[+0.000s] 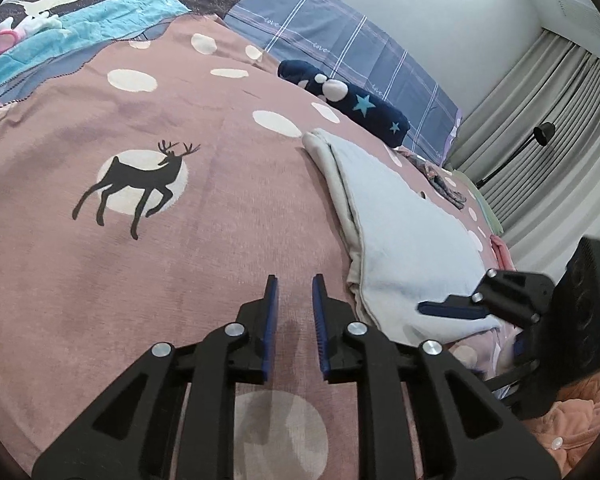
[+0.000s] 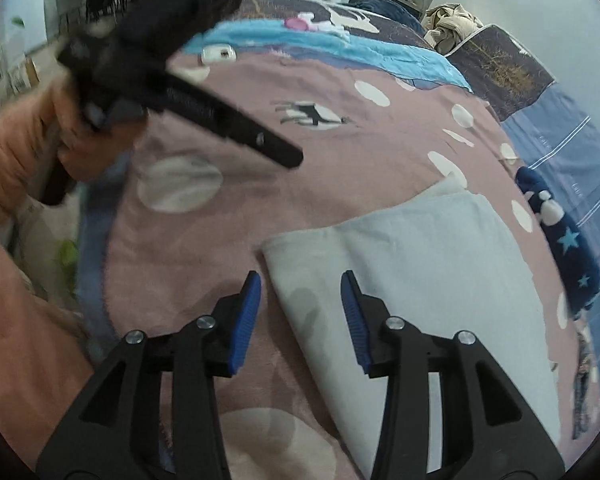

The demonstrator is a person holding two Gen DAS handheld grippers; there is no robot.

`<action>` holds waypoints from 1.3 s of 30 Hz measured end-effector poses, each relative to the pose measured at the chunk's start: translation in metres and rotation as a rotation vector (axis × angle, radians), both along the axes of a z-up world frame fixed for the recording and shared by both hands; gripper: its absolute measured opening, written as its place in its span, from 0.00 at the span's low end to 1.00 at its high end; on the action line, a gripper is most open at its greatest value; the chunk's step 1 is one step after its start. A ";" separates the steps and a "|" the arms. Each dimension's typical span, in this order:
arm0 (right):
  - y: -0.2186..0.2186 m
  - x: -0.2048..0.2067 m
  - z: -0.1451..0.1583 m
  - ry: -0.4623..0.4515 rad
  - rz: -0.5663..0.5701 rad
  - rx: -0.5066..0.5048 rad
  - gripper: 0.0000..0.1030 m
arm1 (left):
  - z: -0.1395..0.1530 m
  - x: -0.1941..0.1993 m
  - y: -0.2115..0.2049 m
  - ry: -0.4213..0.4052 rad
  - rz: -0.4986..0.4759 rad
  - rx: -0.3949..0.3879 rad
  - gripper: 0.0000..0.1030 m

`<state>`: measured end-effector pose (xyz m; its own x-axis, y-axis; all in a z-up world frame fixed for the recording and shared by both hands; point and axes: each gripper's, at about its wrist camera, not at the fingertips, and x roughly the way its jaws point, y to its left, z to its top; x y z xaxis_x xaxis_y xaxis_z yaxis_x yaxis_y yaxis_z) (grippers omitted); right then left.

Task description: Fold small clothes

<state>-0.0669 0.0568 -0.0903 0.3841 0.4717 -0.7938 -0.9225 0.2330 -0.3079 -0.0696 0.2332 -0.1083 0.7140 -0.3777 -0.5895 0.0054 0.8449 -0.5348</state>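
Blue-padded fingers of the left claw (image 1: 295,300) fill the bottom of the left wrist view, parted by a narrow gap with nothing but the pink bedspread (image 1: 204,216) showing between them. They hang over bare cover, below the black deer print (image 1: 140,178) and off the left edge of the folded pale cloth (image 1: 404,236). Past that cloth's near right corner the right claw (image 1: 452,310) comes in from the side, one blue pad lying just above the fabric. Beyond the cloth, toward the pillows, lies a rolled navy garment with stars (image 1: 352,102).

From the right wrist view, the right claw (image 2: 300,300) stands moderately wide and holds nothing; the cloth's (image 2: 428,264) near left corner sits between its pads, which do not press on it. Up and left of the cloth the left claw (image 2: 236,128) appears blurred, carried by a hand in a peach sleeve (image 2: 16,160).

My worry is that the right claw snags that corner as it passes and drags the top layer open, undoing the fold. A pinch taking only one layer would skew the stack.

As for the cloth, it is light grey-white, soft, flat and smooth on top, with stacked layers visible along the edge facing the deer.
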 end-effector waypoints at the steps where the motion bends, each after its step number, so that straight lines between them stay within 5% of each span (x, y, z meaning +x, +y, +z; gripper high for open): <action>1: 0.003 -0.001 -0.006 -0.024 -0.011 -0.014 0.40 | 0.001 -0.001 0.000 -0.003 0.003 0.000 0.18; 6: 0.017 -0.018 -0.021 -0.237 0.000 -0.034 0.38 | -0.001 -0.004 0.003 -0.007 0.013 -0.007 0.22; 7: 0.019 -0.022 -0.024 -0.281 0.014 -0.036 0.28 | -0.002 -0.004 0.004 -0.004 0.016 -0.013 0.22; 8: 0.021 -0.025 -0.025 -0.302 0.030 -0.038 0.03 | -0.002 -0.004 0.005 -0.002 0.017 -0.016 0.22; 11: 0.015 -0.018 -0.008 -0.211 -0.006 0.054 0.02 | -0.002 -0.005 0.006 -0.009 0.014 -0.020 0.22; 15: -0.012 0.018 0.033 0.056 -0.114 0.255 0.02 | -0.002 -0.003 0.007 -0.019 0.003 -0.039 0.24; 18: -0.019 0.026 0.041 0.127 -0.144 0.298 0.02 | -0.002 0.004 0.003 -0.027 -0.022 -0.082 0.27; 31: -0.023 0.024 0.037 0.175 -0.162 0.301 0.03 | -0.007 0.051 -0.022 -0.031 -0.199 -0.259 0.28; 35: -0.021 0.020 0.028 0.193 -0.158 0.279 0.04 | -0.014 0.052 -0.022 -0.018 -0.235 -0.335 0.13; 39: -0.020 0.018 0.024 0.228 -0.141 0.258 0.18 | -0.012 0.048 -0.026 -0.021 -0.250 -0.330 0.14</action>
